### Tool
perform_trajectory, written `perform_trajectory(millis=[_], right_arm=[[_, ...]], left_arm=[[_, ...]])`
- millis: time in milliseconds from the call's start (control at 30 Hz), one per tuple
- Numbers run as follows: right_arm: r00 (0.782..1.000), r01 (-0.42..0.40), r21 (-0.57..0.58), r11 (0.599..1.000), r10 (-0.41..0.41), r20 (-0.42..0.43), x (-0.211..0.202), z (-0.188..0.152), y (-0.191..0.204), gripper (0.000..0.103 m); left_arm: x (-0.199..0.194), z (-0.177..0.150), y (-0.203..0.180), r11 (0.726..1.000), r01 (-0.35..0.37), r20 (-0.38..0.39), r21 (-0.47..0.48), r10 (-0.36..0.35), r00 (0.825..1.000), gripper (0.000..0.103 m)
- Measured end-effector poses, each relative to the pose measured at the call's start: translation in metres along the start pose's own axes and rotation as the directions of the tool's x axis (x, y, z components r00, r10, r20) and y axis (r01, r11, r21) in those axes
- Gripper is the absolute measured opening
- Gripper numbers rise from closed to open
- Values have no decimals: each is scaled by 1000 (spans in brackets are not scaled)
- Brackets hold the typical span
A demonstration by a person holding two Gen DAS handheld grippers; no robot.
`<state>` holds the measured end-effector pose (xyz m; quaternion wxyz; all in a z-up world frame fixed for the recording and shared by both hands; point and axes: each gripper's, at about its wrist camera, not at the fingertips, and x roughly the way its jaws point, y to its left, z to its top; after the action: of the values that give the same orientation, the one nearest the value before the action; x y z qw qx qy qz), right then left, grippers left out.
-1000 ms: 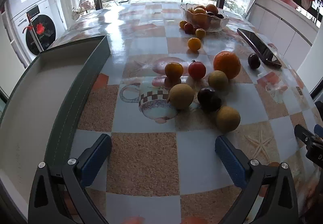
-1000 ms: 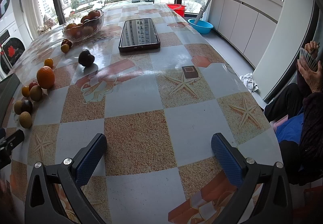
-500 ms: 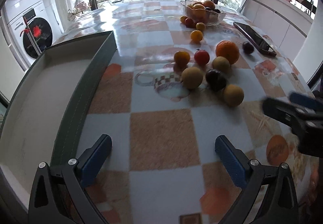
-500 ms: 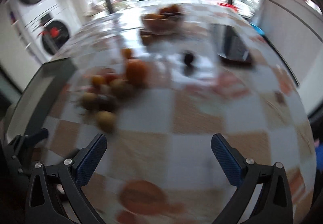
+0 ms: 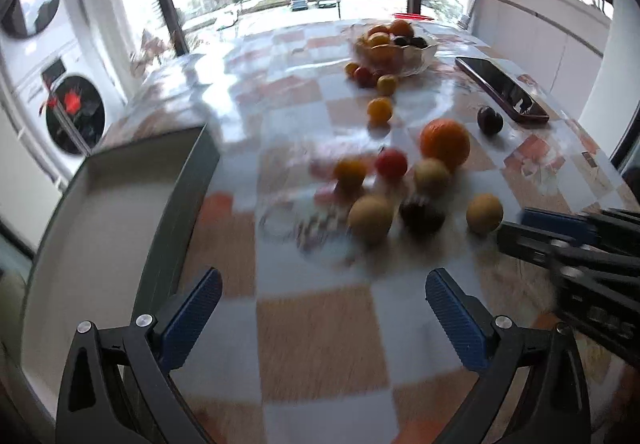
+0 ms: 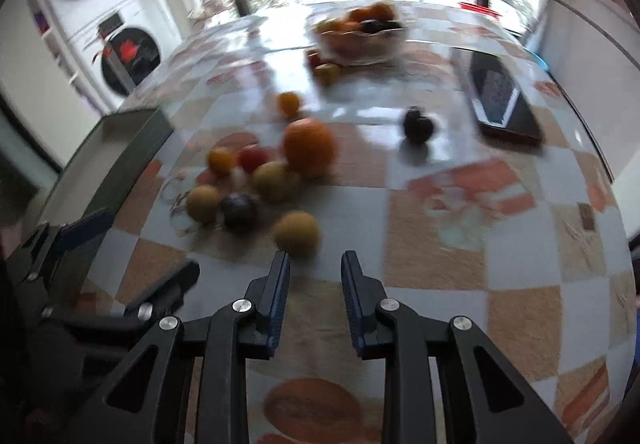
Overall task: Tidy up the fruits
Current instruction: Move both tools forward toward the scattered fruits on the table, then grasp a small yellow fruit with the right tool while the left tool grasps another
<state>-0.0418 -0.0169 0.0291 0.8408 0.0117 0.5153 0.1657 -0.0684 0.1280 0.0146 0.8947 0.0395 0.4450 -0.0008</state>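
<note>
We have our right gripper (image 6: pixel 315 264) low over the checked tablecloth (image 6: pixel 436 212), its jaws closing with nothing between them; a narrow gap shows between the blue pads, and the nearest fruit, a tan round fruit (image 6: pixel 297 233), lies just beyond the left fingertip, not gripped. Our left gripper (image 5: pixel 322 300) hangs with its jaws released and spread wide, holding nothing, above bare cloth beside the grey tray (image 5: pixel 100 220) at the table's left edge. The loose fruit sits in a cluster mid-table: a large orange (image 5: pixel 445 143), a red fruit (image 5: pixel 391 163), a small orange fruit (image 5: pixel 349 171), a pale yellow-green one (image 5: pixel 431 175), a bigger tan one (image 5: pixel 370 218) and a dark plum (image 5: pixel 422 213), most of them touching or just beside each other, with the tan round fruit a little apart on the right. A second dark plum (image 5: pixel 489 120) lies alone near the black phone (image 5: pixel 502 89). Farther back a glass bowl (image 5: pixel 424 56) holds more fruit, with a few small ones on the cloth just before it. In the left wrist view our right gripper's fingers come in from the right edge, near that tan fruit. Both views are blurred.
</note>
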Motion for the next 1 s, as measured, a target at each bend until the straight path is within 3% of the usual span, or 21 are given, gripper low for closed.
perform_trajectory(millis=[67, 133, 267, 333, 400, 567, 667, 733, 767, 800, 867, 1000], right_arm=[[1000, 5, 11, 1000, -5, 7, -5, -1, -7, 29], [1000, 7, 19, 1000, -7, 10, -9, -5, -14, 29], [1000, -6, 34, 999, 6, 8, -16, -10, -22, 30], [1000, -23, 41, 999, 23, 1, -15, -9, -22, 41], [1000, -26, 41, 999, 26, 4, -14, -5, -22, 76], [1000, -7, -2, 1000, 7, 18, -5, 9, -13, 76], [1000, -9, -1, 1000, 9, 4, 10, 20, -11, 73], [1000, -12, -19, 1000, 11, -16, 21, 24, -7, 65], [1000, 5, -51, 999, -6, -6, 23, 25, -1, 54], [1000, 7, -75, 997, -8, -10, 24, 25, 2, 29], [1000, 4, -83, 997, -5, -15, 24, 23, 6, 11], [999, -39, 0, 999, 39, 12, 12, 16, -11, 11]], left_arm=[[7, 9, -4, 1000, 12, -14, 13, -12, 1000, 88], [16, 16, -6, 999, 41, -36, 15, -40, 999, 86], [16, 22, -9, 996, 88, -8, 0, -88, 996, 84], [15, 21, -11, 994, 110, 0, 2, -110, 994, 78], [14, 19, -10, 993, 115, -3, 1, -115, 993, 77], [11, 16, -4, 995, 103, 3, -3, -103, 995, 77], [8, 16, 4, 997, 77, 4, -3, -77, 997, 77], [8, 15, 12, 996, 91, -6, -15, -91, 996, 77], [8, 15, 14, 995, 94, -8, -19, -94, 996, 77], [8, 14, 16, 995, 94, -9, -20, -94, 996, 77], [10, 14, 16, 995, 95, -17, -8, -95, 995, 77], [16, 17, 4, 994, 105, -16, 23, -105, 994, 77]])
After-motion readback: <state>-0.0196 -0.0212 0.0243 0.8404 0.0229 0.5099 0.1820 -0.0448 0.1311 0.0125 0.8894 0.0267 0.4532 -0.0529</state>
